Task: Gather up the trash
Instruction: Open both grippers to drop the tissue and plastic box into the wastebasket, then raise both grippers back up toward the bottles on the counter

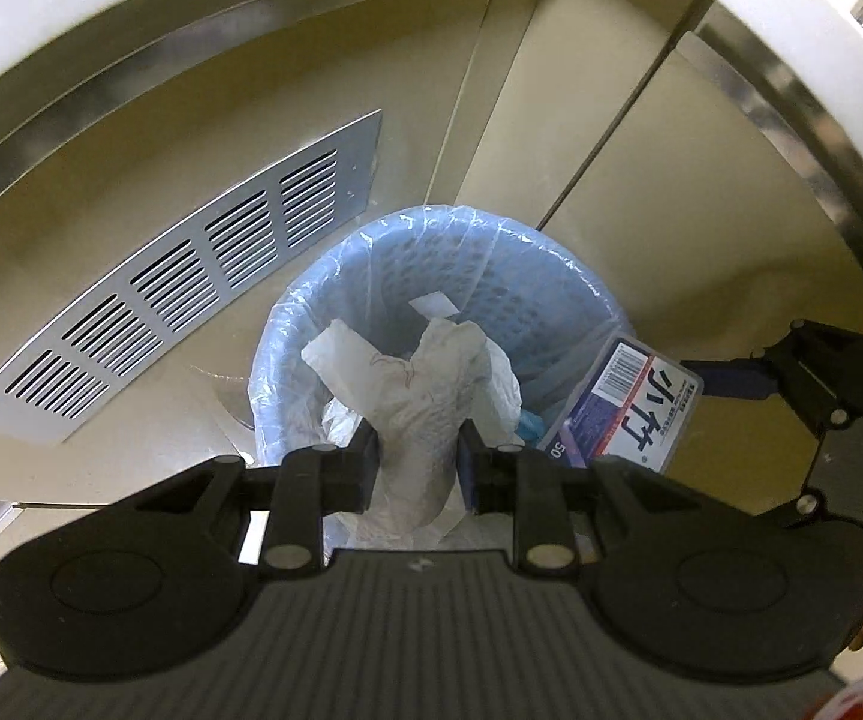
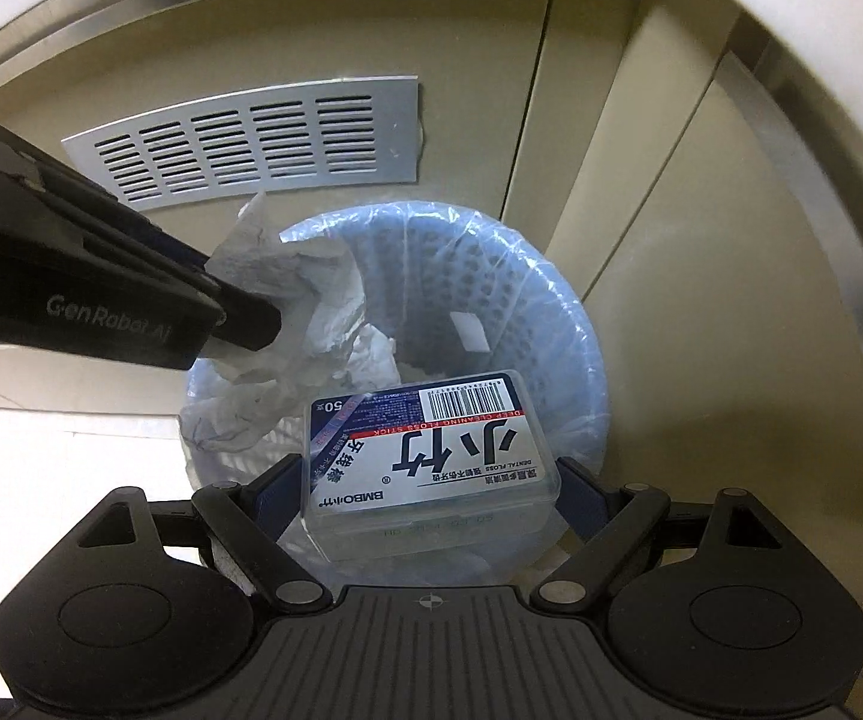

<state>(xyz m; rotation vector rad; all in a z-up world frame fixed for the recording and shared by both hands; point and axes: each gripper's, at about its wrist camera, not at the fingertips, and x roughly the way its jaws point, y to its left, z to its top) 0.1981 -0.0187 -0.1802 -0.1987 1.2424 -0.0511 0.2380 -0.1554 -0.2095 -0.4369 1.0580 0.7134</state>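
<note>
A blue perforated waste basket (image 1: 509, 294) (image 2: 551, 312) lined with a clear plastic bag stands on the floor against a beige cabinet. My left gripper (image 1: 418, 468) is shut on a crumpled white paper towel (image 1: 431, 396) (image 2: 287, 276), held over the basket's near left rim. My right gripper (image 2: 431, 492) is shut on a clear plastic dental floss box (image 2: 425, 456) (image 1: 623, 408) with a printed label, held just above the basket's near rim. White crumpled paper (image 2: 371, 360) lies inside the basket.
A metal vent grille (image 1: 191, 282) (image 2: 257, 144) is set in the cabinet panel behind the basket. A white countertop edge (image 1: 791, 60) curves overhead on the right. Cabinet doors (image 2: 701, 240) stand to the right of the basket.
</note>
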